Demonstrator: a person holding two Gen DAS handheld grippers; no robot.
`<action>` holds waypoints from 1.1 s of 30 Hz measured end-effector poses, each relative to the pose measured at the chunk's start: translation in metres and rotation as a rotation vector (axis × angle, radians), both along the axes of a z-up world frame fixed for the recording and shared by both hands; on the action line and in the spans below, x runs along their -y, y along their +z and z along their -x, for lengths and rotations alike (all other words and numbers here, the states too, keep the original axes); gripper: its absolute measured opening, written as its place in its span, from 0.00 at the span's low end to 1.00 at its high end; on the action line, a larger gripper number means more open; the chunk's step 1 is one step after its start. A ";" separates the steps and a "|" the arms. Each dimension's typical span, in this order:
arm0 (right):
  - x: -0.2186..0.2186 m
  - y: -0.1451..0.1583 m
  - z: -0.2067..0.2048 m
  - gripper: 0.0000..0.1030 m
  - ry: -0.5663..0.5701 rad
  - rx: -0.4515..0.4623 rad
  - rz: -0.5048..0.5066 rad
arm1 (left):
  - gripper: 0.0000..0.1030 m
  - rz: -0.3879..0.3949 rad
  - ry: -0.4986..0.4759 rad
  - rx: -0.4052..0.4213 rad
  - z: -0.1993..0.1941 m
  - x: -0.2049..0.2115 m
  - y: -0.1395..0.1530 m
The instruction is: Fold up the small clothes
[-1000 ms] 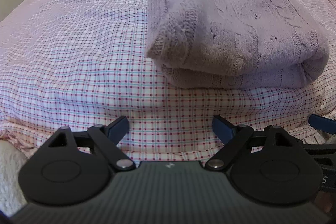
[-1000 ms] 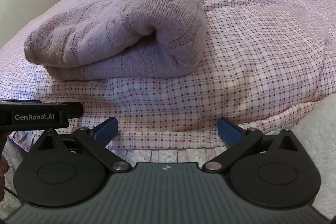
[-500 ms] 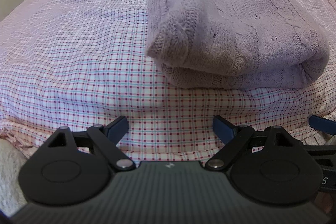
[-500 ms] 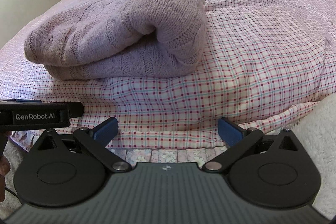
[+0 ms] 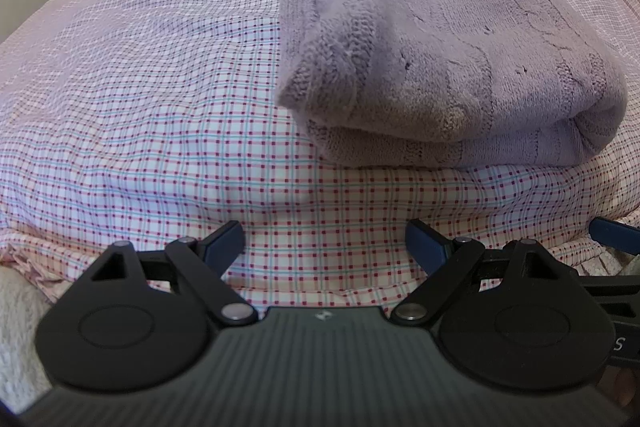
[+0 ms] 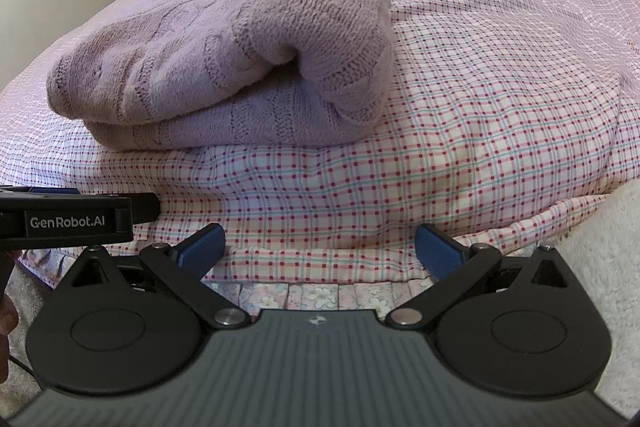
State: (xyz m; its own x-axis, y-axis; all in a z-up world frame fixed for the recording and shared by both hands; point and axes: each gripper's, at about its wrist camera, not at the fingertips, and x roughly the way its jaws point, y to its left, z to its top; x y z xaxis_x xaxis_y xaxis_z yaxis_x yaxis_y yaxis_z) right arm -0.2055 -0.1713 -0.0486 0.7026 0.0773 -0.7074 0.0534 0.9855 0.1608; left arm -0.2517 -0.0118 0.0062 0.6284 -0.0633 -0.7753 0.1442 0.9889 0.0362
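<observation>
A bed spread with a pink-and-teal checked sheet (image 5: 168, 131) fills both wrist views, its cotton weave smooth but rumpled toward the far side. On it, at about one o'clock from the left gripper (image 5: 325, 241) and eleven o'clock from the right gripper (image 6: 320, 251), lies a lilac cable-knit sweater (image 5: 460, 67), doubled over into a thick, rounded bundle with a ribbed edge showing along its near side. The knit looks plush, soft and limp: light to lift, likely to sag and unroll unless taken at a folded edge or corner, where the layers stack and the pads can pinch through them. Nothing about it seems slippery or fragile. Both grippers hang near the bed's front edge, well short of the sweater, jaws spread wide and empty, the blue ridged pads (image 6: 200, 247) over bare sheet. A floral frill (image 6: 312, 295) peeps from under the sheet at six o'clock in the right view, with white fleece (image 6: 600, 247) at three o'clock.
</observation>
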 end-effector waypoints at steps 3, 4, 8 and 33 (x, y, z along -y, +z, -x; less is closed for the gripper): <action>-0.001 0.000 0.000 1.00 0.000 0.000 0.001 | 0.87 -0.002 -0.001 0.001 0.000 0.000 0.000; -0.001 0.001 0.002 1.00 0.001 0.000 0.002 | 0.87 -0.002 -0.002 0.001 0.000 0.000 0.000; 0.000 0.000 0.000 1.00 0.004 -0.001 0.006 | 0.87 -0.003 -0.003 0.001 -0.001 0.000 0.000; -0.002 0.000 0.000 1.00 0.008 -0.002 0.011 | 0.87 -0.008 -0.006 0.002 -0.004 -0.001 -0.003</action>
State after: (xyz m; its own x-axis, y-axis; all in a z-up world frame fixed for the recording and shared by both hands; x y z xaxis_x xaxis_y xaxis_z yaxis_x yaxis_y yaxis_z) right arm -0.2054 -0.1690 -0.0482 0.7008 0.0746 -0.7095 0.0463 0.9877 0.1496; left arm -0.2479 -0.0110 0.0030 0.6298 -0.0602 -0.7744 0.1496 0.9877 0.0449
